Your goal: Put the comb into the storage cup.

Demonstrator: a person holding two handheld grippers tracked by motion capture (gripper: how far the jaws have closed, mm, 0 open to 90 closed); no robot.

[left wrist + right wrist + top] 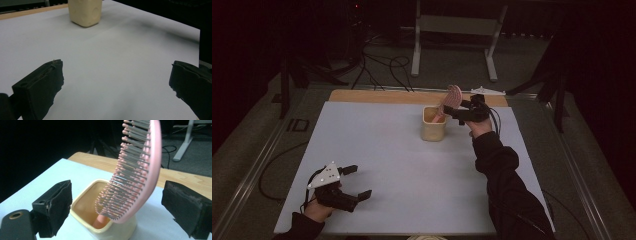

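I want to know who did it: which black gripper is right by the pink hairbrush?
The right gripper, open beside the pink bristled hairbrush standing in the cream cup. The left gripper waits far away.

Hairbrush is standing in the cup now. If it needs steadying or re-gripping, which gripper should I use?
Right. The right gripper sits open beside the pink hairbrush standing handle-down in the cream cup. The left gripper waits open at the near table edge, far off.

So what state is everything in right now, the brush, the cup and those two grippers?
Hairbrush: handle down in the cup, head leaning out over the rim, free of both jaws.
Cup: upright on the table, open-topped.
Right gripper: open, jaws either side of the hairbrush.
Left gripper: open, holding nothing, low over the table.
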